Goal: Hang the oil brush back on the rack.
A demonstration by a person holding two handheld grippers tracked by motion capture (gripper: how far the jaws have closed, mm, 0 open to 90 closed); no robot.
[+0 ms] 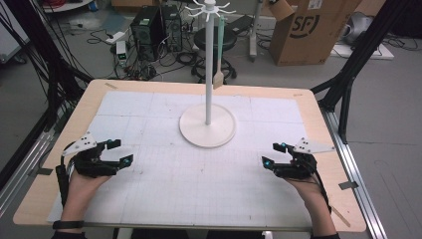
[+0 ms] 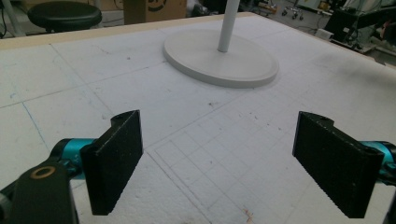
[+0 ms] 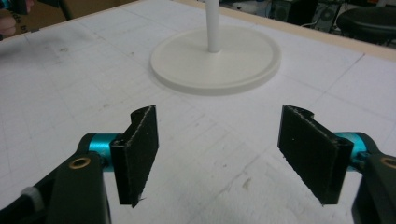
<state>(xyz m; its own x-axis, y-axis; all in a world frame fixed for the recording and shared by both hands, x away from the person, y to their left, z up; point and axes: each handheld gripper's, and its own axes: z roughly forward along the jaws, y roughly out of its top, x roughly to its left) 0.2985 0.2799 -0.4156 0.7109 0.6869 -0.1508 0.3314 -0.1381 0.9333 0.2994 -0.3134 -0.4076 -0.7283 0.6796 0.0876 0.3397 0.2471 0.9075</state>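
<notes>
Item 1, white stand: round flat base at the centre of the surface, slightly toward 12 o'clock; thin upright pole topped by a ring of hooks. Judged stiff and top-heavy if pulled high; the base looks weighty enough to stay put; best held low on the pole or steadied at the base rim

Item 2, spatula: pale green handle, tan blade, hanging from a hook at about 3 o'clock of the pole, blade downward and clear of the base. Judged light, rigid in the handle, possibly a little flexible at the blade, and free to swing. Best gripped mid-handle, then lifted up off the hook

Item 3, left tool: at 8 o'clock of the stand, well apart from it, low over the white mat. Jaws spread wide, released, nothing between them; the left gripper view shows bare mat in the gap

Item 4, right tool: at 4 o'clock of the stand, well apart. Jaws likewise spread wide and empty, aimed toward the base
</notes>
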